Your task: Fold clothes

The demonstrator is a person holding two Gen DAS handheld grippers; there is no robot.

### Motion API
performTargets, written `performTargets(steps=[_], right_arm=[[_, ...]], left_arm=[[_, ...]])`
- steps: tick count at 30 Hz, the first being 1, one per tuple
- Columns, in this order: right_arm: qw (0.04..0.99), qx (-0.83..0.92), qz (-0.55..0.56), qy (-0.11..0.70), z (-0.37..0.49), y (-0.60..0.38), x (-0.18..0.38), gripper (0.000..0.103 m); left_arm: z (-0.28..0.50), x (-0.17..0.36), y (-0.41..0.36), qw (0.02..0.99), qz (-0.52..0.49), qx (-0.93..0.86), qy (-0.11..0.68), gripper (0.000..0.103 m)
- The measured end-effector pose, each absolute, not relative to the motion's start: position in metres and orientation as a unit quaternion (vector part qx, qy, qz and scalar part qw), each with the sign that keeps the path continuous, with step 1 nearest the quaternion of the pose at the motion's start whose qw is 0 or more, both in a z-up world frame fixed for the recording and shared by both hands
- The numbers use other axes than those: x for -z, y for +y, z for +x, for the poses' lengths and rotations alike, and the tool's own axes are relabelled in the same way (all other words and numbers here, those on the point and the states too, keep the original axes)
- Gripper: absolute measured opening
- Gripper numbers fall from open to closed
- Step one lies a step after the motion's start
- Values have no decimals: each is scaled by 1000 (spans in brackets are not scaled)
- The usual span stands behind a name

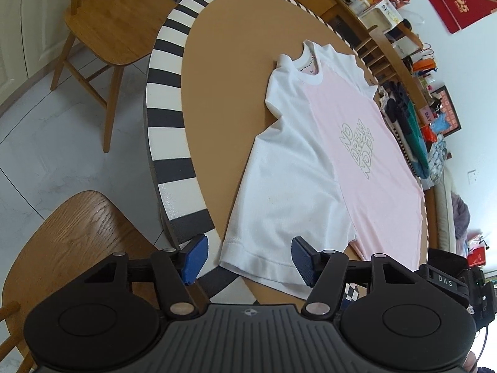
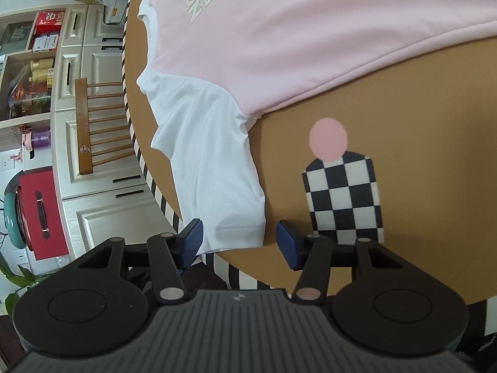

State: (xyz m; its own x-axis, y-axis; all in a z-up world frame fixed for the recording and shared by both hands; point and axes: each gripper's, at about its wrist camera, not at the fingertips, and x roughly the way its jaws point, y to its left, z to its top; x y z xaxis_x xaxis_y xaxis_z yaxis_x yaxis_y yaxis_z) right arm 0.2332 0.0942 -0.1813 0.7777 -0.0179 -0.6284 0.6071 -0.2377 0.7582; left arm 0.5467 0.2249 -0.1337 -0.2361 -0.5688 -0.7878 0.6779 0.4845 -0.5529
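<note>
A: Where's the T-shirt (image 1: pixel 326 155)?

B: Flat on the round table (image 1: pixel 236 62), print up, long axis running straight away from the left gripper (image 1: pixel 247 259), collar far, hem nearest.

A: Grippers?

B: Both spread wide, holding nothing. Right gripper (image 2: pixel 240 241) brackets a white sleeve (image 2: pixel 214 171) cuff at the table edge; prob closer to a grab.

T-shirt (image 1: pixel 310 155): pink front, white sleeves | table (image 1: pixel 223 93): tan, black-white striped rim | marker (image 2: pixel 344 199): black-white checks
</note>
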Motion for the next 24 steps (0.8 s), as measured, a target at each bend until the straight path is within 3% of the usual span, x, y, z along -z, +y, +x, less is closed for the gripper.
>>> performTargets(steps=[3, 5, 7, 14, 17, 20, 21, 22, 24], right_arm=[[596, 271, 727, 208, 239, 97, 182, 31], [595, 275, 723, 217, 240, 98, 184, 18], [591, 277, 724, 221, 237, 99, 185, 12], [606, 264, 708, 248, 233, 104, 177, 3], [596, 271, 718, 235, 226, 101, 178, 4], [584, 285, 730, 215, 216, 96, 177, 20], [580, 286, 733, 212, 214, 94, 178, 31], [576, 286, 737, 209, 213, 93, 179, 34], [571, 282, 745, 200, 212, 93, 180, 43]], left_arm=[[546, 137, 226, 609, 40, 505, 610, 43], [546, 140, 228, 608, 36, 502, 615, 25], [545, 141, 230, 615, 40, 495, 612, 12], [551, 142, 249, 609, 13, 486, 627, 7], [552, 143, 253, 602, -1, 485, 635, 7], [551, 143, 252, 599, 3, 493, 631, 13], [551, 143, 251, 599, 3, 492, 631, 16], [551, 144, 250, 598, 1, 493, 632, 22], [551, 145, 247, 597, -3, 492, 634, 24]])
